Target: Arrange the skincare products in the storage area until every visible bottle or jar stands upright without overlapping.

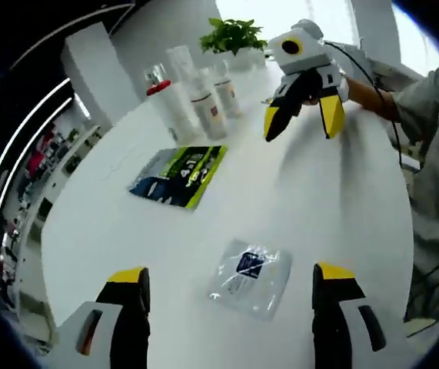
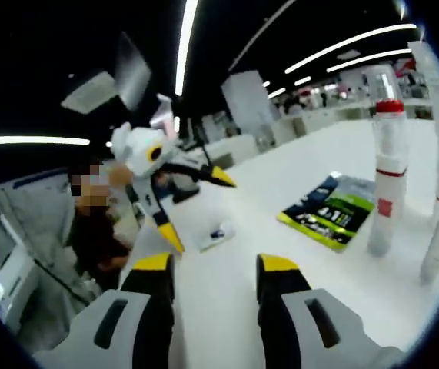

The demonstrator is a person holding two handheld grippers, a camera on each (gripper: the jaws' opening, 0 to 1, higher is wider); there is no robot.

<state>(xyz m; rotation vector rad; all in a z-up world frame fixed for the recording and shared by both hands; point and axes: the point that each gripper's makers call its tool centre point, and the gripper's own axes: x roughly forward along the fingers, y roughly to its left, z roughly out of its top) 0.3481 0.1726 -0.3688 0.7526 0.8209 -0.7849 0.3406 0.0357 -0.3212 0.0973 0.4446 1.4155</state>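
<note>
Both tongs are hovering released over the white worktop (image 1: 342, 207), the left tongs (image 1: 231, 280) facing upright bottles (image 1: 196, 104) far off, the right tongs (image 2: 215, 265) seeing them right, near a green packet (image 2: 330, 209).

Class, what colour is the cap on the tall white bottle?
Red; the cap shows best in the right gripper view.

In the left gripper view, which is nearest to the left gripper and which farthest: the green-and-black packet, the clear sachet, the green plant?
1. The clear sachet, lying flat just ahead of the left gripper, between its open jaws.
2. The green-and-black packet, flat on the white table, farther out toward the left.
3. The green plant, at the table's far edge behind the upright bottles.
</note>
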